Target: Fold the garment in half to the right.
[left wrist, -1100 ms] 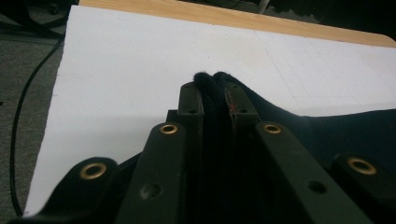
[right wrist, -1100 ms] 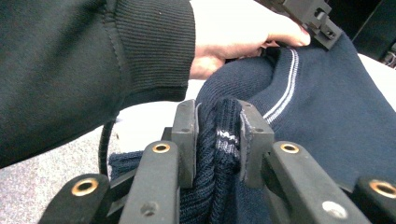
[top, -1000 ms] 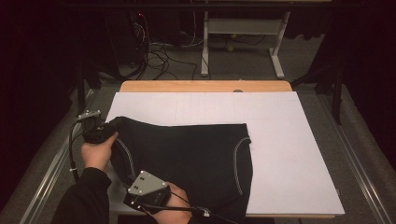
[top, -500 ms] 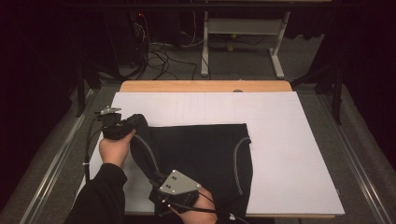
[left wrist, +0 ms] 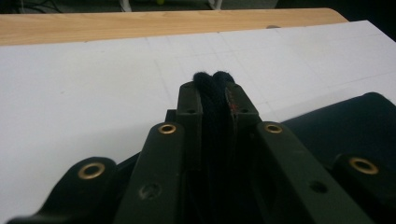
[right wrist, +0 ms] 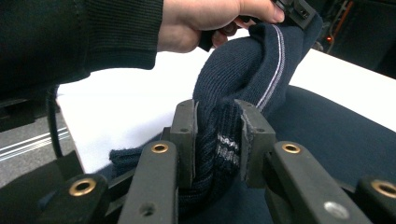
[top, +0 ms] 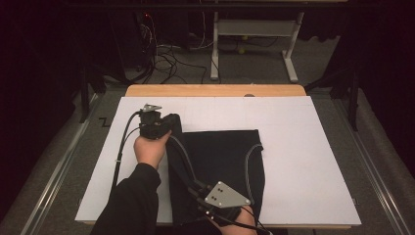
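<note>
A white worktop carries a dark knitted garment, lying from its middle to the near edge. This looks like a fold in progress: the garment's left edge is lifted to go over the rest. The left gripper is clamped on one bunched corner, the right gripper on the near hem, though dimness blurs that grip from above. Next, both should travel together toward the right edge, keeping the fabric taut.

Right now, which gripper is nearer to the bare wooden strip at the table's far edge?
Left. The left gripper, clamping the dark knitted garment, sits toward the far side near the wooden strip. The right gripper grips the garment by the near edge.
</note>
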A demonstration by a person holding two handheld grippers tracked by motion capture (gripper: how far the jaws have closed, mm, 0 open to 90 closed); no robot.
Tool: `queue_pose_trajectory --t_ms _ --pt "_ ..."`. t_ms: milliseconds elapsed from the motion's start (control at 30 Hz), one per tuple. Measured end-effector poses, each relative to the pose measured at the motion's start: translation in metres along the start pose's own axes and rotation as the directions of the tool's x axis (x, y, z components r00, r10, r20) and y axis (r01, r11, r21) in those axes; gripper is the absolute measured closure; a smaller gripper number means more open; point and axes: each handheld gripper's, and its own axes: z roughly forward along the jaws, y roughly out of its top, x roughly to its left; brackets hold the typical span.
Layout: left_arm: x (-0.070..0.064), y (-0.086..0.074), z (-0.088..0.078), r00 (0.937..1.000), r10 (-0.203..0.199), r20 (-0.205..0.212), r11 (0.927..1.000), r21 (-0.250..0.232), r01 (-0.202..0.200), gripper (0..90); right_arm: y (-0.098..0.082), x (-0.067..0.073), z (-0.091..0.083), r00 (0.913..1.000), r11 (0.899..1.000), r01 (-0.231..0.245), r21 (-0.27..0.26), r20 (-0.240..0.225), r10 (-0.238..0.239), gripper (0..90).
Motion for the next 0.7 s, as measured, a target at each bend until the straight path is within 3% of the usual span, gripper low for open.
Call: queue_pose_trajectory --t_ms 467,700 --pt "-0.050 0.013 0.021 0.9978 0.065 0.009 0.9977 -0.020 -0.065 73.9 -0.020 -0.029 -0.040 0.9967 1.000 -0.011 0.004 0.081 0.010 71.7" --pt "-0.073 0.016 0.034 0.9956 0.084 0.043 0.9964 -0.016 -0.083 73.9 -0.030 -0.035 -0.055 0.9943 1.000 -0.017 0.020 0.106 0.015 71.7"
